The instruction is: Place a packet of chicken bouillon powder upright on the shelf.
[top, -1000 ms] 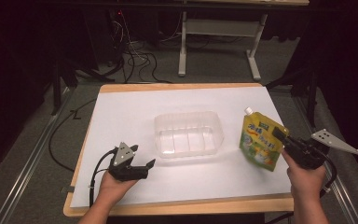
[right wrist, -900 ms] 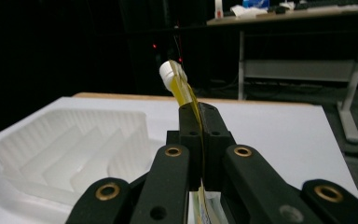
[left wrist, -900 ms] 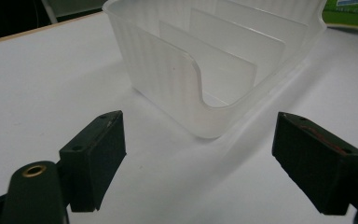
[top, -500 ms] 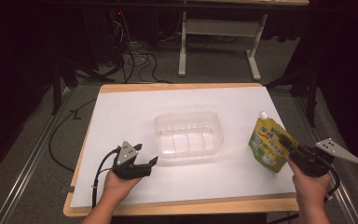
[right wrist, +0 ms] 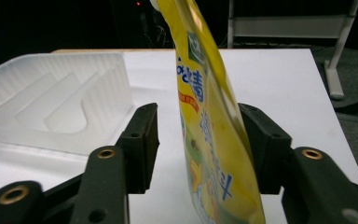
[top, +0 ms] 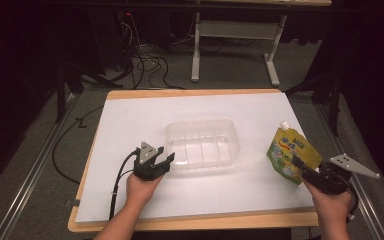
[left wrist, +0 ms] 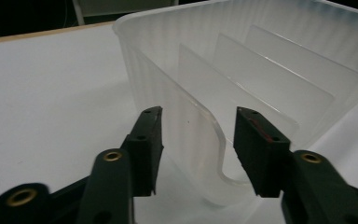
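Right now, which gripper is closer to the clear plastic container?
Left. The left gripper has its open jaws straddling the near-left corner wall of the clear plastic container. The right gripper is off beyond its right end, jaws around the yellow pouch.

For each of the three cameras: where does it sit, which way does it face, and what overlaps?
High view: above the near edge, facing forward and down on the table; both forearms, left tongs, right tongs.
Left gripper view: on the left tongs, facing the tray rim between open jaws.
Right gripper view: on the right tongs, facing the pouch.
All share the tray.
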The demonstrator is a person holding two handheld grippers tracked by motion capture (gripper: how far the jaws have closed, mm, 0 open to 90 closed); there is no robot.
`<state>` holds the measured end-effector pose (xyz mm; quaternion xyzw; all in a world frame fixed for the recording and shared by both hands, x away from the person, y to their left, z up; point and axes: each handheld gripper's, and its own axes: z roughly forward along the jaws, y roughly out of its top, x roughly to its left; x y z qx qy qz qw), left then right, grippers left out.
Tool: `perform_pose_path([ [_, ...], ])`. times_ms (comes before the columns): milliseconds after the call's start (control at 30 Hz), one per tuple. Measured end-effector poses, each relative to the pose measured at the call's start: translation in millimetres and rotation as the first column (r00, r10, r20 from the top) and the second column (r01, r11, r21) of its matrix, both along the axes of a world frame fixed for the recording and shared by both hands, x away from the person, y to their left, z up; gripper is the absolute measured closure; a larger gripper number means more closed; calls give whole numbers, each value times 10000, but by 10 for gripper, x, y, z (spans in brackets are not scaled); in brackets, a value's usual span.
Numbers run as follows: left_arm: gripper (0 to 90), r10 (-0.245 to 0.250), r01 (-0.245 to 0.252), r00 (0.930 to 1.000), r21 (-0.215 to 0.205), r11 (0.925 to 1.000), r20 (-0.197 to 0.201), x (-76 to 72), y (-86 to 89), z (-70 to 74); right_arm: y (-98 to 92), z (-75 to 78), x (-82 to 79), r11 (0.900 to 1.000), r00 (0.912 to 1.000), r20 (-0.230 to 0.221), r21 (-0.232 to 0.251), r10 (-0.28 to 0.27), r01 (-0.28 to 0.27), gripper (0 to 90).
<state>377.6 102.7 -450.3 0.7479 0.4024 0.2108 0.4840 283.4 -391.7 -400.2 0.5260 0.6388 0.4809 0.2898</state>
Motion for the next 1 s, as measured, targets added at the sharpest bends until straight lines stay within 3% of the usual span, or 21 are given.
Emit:
perform_pose_path([
  [100,584,160,-160,9995,29,9999,-259,48,-18,-28,-18,-23,-8,10000,9998,-166,-4,-87,87,482],
  [167,668,124,-124,9992,-8,9999,-382,71,-34,-44,-46,-45,-20,9999,9996,-250,58,-143,145,474],
  [333,697,256,-253,9992,114,9996,-309,78,-89,-45,-112,-78,-56,9995,9990,-340,166,-276,281,448],
  [567,698,-136,141,9997,269,9995,-184,57,-263,-42,-107,-95,-65,9998,9992,-371,60,-171,173,442],
  [667,681,-485,488,9987,255,9985,-125,42,-374,-41,-114,-104,-62,9999,9992,-375,123,-97,101,451],
  [800,555,-853,859,9961,274,9959,-207,-6,-438,-29,-139,-132,-54,9999,9992,-391,144,-4,10,512],
  [967,467,-1130,1129,9936,254,9933,53,-62,-404,14,-176,-134,-61,9995,9994,-349,321,-30,41,687],
  [1000,467,-1148,1142,9932,336,9929,165,-73,-396,21,-176,-134,-61,9995,9994,-349,321,-30,41,687],
])
